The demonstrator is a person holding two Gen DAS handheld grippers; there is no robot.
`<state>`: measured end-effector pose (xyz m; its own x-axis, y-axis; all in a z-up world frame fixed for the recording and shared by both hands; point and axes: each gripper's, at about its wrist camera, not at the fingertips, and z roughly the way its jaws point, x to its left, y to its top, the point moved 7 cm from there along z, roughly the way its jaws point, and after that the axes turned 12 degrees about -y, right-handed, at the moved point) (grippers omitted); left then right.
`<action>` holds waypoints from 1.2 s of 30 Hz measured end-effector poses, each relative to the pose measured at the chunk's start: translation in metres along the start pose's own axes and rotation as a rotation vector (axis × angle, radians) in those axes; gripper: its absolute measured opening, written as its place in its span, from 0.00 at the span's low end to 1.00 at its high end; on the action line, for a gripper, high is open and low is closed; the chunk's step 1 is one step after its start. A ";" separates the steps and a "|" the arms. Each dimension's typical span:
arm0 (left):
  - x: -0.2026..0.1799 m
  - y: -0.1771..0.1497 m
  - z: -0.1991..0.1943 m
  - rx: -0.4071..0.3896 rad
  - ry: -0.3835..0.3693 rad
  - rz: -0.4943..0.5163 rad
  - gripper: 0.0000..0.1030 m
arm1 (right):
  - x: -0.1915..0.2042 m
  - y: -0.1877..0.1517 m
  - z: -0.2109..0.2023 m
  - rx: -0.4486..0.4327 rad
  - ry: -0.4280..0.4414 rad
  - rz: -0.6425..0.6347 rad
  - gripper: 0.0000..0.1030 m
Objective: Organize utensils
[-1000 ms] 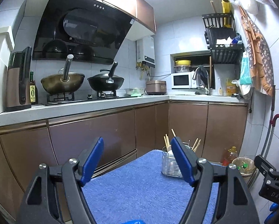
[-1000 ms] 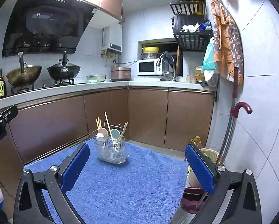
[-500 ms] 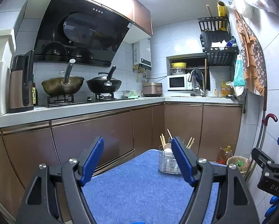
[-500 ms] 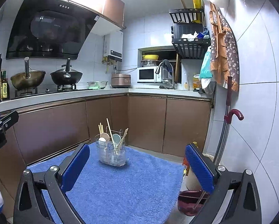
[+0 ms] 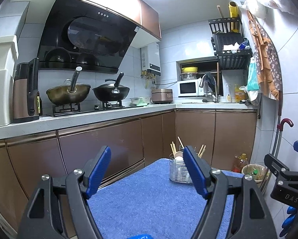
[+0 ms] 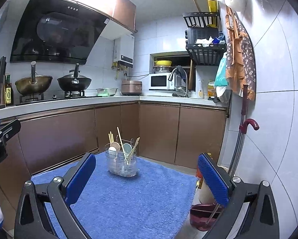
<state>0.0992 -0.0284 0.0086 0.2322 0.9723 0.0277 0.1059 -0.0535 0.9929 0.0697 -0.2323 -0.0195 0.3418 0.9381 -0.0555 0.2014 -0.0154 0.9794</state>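
Both tools are hovering empty over the blue mat [image 6: 129, 199], so the step in hand looks like the approach. The left hand-held gripper [image 5: 147, 171] is standing wide with nothing between its pads; the right hand-held gripper [image 6: 147, 179] is gaping wide too. The caddy [image 6: 122, 164], holding chopsticks [image 6: 120, 137] and spoons [image 6: 115, 146], is sitting near the surface's far edge. Next, one gripper probably needs to reach it. Brown cabinets [image 6: 158, 135], woks [image 5: 111, 93] and a microwave [image 6: 159, 81] are ringing the kitchen behind.

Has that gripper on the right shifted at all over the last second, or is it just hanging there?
Yes. The right gripper has backed away: the utensil caddy and brown cabinets look smaller and farther off than before.
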 end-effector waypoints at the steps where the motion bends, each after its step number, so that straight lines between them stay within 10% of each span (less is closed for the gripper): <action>1: 0.000 0.000 -0.001 0.001 0.000 0.000 0.71 | 0.000 0.000 0.000 0.000 0.000 0.001 1.00; 36: 0.004 -0.012 0.035 0.043 0.016 -0.031 0.71 | -0.012 -0.010 0.031 0.021 -0.047 -0.033 1.00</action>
<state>0.1330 -0.0322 -0.0070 0.2125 0.9772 -0.0004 0.1544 -0.0332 0.9875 0.0925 -0.2541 -0.0348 0.3772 0.9210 -0.0973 0.2321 0.0077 0.9727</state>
